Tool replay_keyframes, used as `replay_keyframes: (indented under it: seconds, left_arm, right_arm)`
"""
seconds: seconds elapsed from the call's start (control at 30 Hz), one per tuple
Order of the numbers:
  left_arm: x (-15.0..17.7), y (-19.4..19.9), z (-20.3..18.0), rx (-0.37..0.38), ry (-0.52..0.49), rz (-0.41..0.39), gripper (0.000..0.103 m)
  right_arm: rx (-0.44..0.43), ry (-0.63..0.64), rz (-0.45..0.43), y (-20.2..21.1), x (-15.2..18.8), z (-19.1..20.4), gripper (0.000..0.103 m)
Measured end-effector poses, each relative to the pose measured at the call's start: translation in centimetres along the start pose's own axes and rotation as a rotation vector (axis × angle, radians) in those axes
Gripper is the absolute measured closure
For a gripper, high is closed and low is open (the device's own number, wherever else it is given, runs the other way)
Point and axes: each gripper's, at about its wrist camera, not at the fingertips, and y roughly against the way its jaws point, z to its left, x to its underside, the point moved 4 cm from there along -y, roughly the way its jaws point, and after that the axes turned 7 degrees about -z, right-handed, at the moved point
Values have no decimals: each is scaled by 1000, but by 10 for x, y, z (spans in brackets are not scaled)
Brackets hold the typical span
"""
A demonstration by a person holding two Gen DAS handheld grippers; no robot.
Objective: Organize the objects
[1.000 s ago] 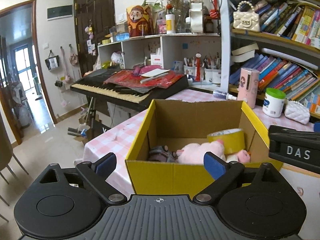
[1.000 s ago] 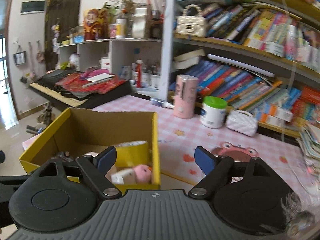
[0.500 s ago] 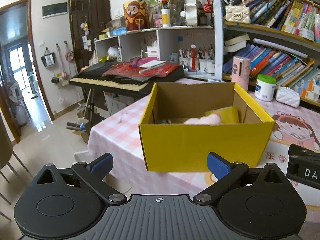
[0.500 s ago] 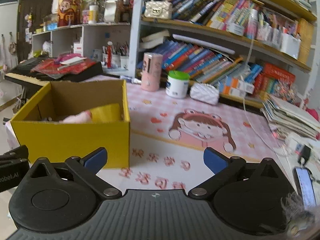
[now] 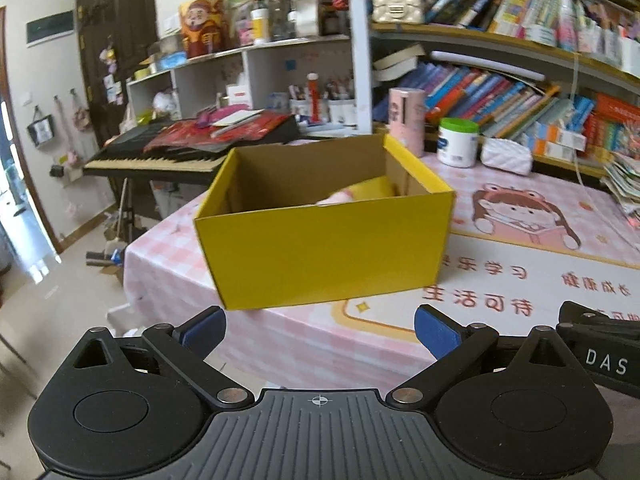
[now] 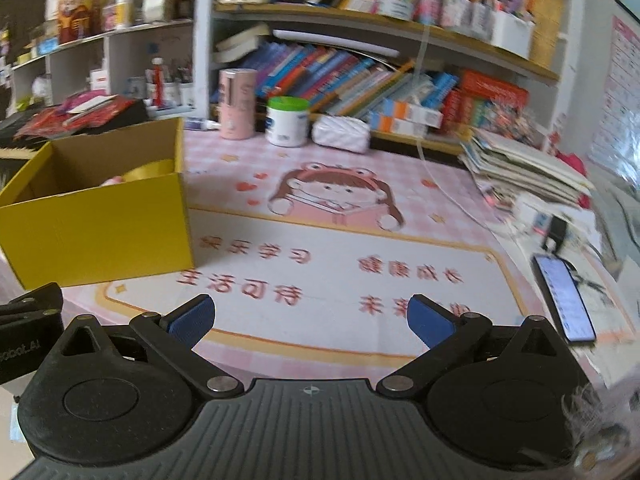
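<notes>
Both grippers have been drawn back from the box (image 5: 326, 258), which a second ago was right under them. The left gripper (image 5: 318, 330) and right gripper (image 6: 310, 320) are spread wide and empty. The box sits at the counter's (image 6: 400, 240) left end, a plush (image 5: 340, 197) and tape roll (image 6: 150, 169) inside. The packing is judged finished.

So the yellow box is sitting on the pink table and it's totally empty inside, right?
Not empty. The yellow box does sit on the pink table, but the left wrist view shows a yellow tape roll and something pink peeking over its front wall.
</notes>
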Motion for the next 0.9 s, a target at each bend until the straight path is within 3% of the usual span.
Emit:
replay_keyframes:
  seconds: [0.53,0.9]
  left_arm:
    - [1,7,-37,36,-51,13,1]
    - [-1,10,-45,7,-52,7,1]
  right_arm:
    - [57,-38,22,6,8,-37,0]
    - [58,-31,24,4,6,-39,0]
